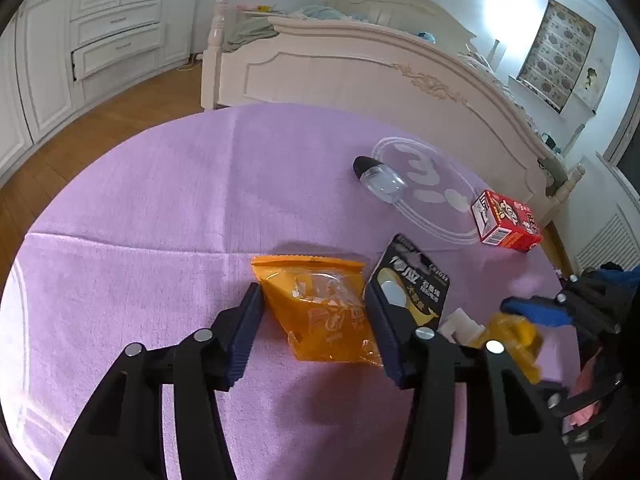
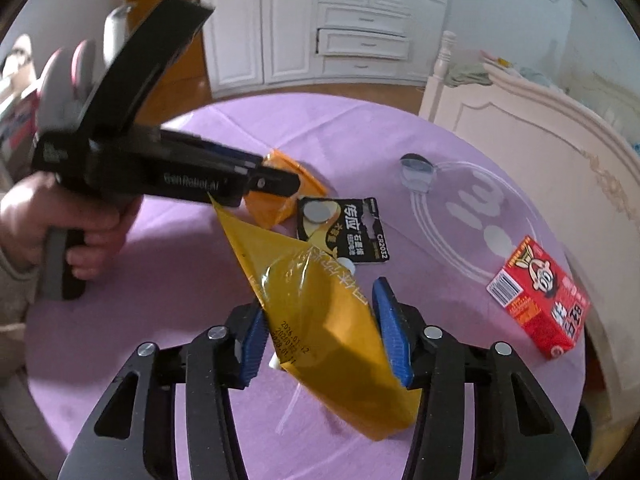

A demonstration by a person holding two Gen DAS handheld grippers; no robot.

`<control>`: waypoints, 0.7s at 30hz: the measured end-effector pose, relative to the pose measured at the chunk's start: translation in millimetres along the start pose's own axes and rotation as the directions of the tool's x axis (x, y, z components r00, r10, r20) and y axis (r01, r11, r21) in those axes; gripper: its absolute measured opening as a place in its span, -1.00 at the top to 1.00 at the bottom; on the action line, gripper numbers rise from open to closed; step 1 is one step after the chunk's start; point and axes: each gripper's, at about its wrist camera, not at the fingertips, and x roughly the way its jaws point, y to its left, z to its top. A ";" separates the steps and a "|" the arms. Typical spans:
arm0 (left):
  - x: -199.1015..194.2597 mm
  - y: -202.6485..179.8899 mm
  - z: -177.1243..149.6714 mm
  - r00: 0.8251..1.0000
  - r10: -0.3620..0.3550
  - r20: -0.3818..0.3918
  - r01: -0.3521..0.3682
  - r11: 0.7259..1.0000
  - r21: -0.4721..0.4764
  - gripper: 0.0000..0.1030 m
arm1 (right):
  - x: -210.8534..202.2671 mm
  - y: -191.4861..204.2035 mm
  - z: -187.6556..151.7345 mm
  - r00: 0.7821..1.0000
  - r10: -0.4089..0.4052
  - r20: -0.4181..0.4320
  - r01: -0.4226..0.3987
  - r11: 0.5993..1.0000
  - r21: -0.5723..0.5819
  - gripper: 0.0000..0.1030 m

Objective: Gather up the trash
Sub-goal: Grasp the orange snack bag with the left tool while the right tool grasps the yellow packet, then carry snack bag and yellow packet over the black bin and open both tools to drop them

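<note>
An orange snack packet (image 1: pixel 324 312) lies crumpled on the purple tablecloth (image 1: pixel 160 200). My left gripper (image 1: pixel 314 300) is shut on it, one dark pad at each side edge. In the right wrist view the left gripper (image 2: pixel 280 182) reaches down onto the same packet (image 2: pixel 276 204). My right gripper (image 2: pixel 320 300) is shut on a yellow drink pouch (image 2: pixel 320 312) with a white spout, which hangs tilted above the cloth. From the left wrist view the right gripper (image 1: pixel 532 314) and its pouch (image 1: pixel 512 340) show blurred at the right.
A black battery card (image 1: pixel 416 280) lies just right of the orange packet. Farther back are a small clear bottle with a black cap (image 1: pixel 378 176), a clear plastic bag (image 1: pixel 428 188) and a red carton (image 1: pixel 506 222). A cream bed footboard (image 1: pixel 360 72) stands behind the table. A hand (image 2: pixel 60 220) holds the left gripper.
</note>
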 end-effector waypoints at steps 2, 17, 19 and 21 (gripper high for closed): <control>-0.3 -1.0 -1.1 1.000 0.004 0.006 -0.004 1.000 0.012 0.10 | -7.4 -7.7 0.7 0.999 0.017 0.028 -0.018 0.998 0.060 0.10; -43.6 -10.9 13.0 0.987 -0.038 0.154 0.039 0.999 -0.003 0.24 | -63.8 -90.3 -28.4 0.967 0.042 0.251 -0.176 0.822 0.541 0.11; -50.4 -16.3 17.8 0.983 -0.043 0.179 0.043 0.999 0.006 0.24 | -67.3 -98.5 -33.3 0.963 0.039 0.268 -0.192 0.798 0.572 0.11; -54.4 -21.3 23.2 0.979 -0.054 0.195 0.053 0.999 0.012 0.24 | -69.9 -106.1 -40.1 0.961 0.025 0.277 -0.193 0.778 0.598 0.11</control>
